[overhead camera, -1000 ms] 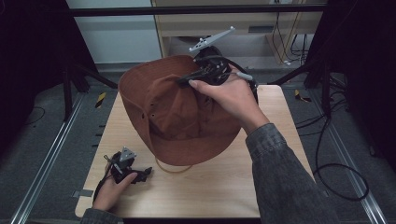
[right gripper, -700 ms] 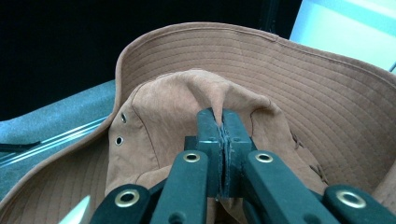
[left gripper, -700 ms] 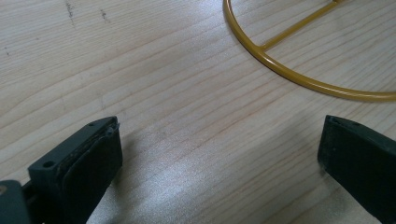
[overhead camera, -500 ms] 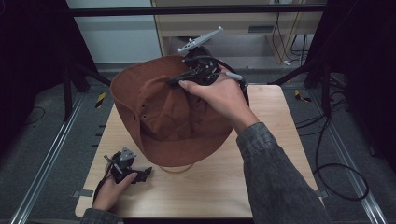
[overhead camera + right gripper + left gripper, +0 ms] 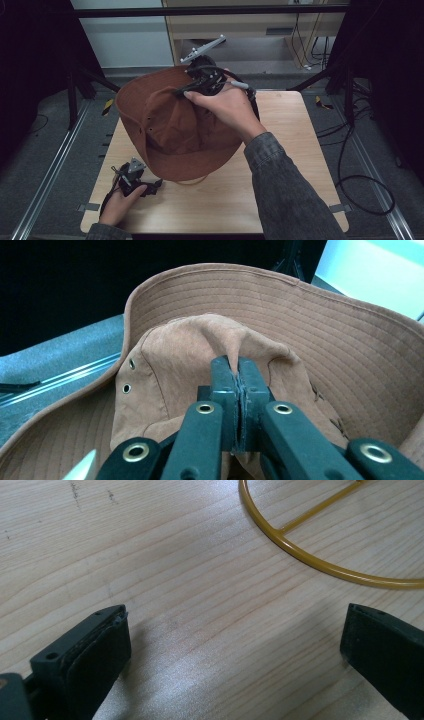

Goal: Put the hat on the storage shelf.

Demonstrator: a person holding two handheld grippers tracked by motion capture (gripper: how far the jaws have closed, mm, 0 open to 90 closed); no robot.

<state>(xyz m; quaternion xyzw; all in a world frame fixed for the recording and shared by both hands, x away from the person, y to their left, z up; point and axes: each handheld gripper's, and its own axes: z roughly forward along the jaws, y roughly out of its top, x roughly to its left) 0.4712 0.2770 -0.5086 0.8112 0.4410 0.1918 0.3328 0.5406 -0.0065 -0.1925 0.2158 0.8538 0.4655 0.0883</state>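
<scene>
Brown cloth hat (image 5: 170, 130) hangs lifted above the table (image 5: 290, 150), its crown pinched by the right gripper (image 5: 238, 377), probably to reposition it, while the left gripper (image 5: 235, 645) rests wide apart on the table.

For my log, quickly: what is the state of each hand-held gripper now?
Left hand-held gripper: open, holding nothing, over the table.
Right hand-held gripper: closed on the hat crown.
</scene>
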